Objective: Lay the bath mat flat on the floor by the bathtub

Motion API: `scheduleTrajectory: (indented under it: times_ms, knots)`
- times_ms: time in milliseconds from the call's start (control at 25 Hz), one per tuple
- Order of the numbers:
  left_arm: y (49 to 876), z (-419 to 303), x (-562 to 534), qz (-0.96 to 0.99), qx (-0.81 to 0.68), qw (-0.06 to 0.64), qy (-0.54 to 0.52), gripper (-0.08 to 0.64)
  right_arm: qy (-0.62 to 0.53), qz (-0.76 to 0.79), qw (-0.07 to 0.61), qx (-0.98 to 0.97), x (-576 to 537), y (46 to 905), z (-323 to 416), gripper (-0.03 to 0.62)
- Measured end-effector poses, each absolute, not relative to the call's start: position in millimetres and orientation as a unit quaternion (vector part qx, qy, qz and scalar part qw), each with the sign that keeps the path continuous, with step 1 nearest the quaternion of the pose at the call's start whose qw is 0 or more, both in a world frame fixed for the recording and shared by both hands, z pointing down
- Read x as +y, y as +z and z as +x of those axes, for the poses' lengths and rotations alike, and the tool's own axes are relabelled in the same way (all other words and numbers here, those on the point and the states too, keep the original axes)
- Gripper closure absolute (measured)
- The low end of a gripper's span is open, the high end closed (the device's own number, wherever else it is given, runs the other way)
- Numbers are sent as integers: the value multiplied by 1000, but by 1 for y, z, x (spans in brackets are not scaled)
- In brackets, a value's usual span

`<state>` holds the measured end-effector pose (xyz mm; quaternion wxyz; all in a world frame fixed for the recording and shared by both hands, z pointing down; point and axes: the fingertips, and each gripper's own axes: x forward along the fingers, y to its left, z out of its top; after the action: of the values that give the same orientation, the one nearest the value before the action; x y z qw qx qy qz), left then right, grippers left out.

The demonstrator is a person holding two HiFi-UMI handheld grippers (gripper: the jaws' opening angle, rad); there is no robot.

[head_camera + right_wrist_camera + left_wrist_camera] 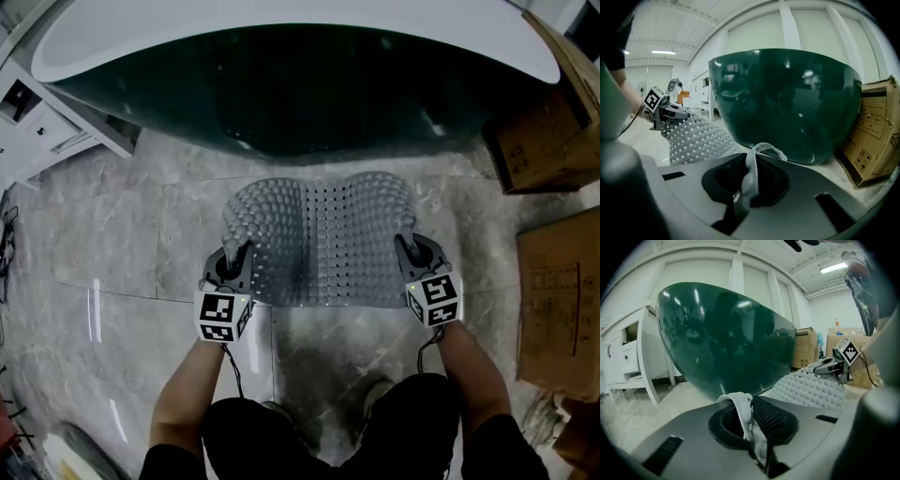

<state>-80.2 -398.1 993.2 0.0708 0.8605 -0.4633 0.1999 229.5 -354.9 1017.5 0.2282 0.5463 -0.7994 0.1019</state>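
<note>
The bath mat (319, 239) is down on the floor (122, 244) just in front of the bathtub (281, 94), but it humps up in waves rather than lying flat. The left tongs (242, 255) and right tongs (405, 246) each pinch a near corner, so flattening and letting go are left.

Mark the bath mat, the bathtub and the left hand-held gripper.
bath mat (323, 234): head view, middle of its bumpy surface.
bathtub (300, 103): head view, dark green outer wall.
left hand-held gripper (242, 255): head view, between its fingertips, at the mat's near left corner.
</note>
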Motion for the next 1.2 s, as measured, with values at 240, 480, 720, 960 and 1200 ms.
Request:
scheduleTrajectory:
  times_ms: [240,480,720,960,1200]
  knots:
    - [1006,-85,-404,855,-472,71,204,518,107,545,237,-797,-358,1033,233,561]
    - [1023,-90,-405,844,-482,81,222,515,122,548,245,-790,-356,1049,238,557]
    - [1034,-101,-410,831,-497,101,230,515,131,551,262,-782,-357,1058,238,543]
    - [1051,-115,-407,808,-513,118,263,496,137,550,267,-780,-353,1062,237,543]
    - [1069,-154,-405,754,-561,115,322,390,148,557,258,-776,-353,1063,235,543]
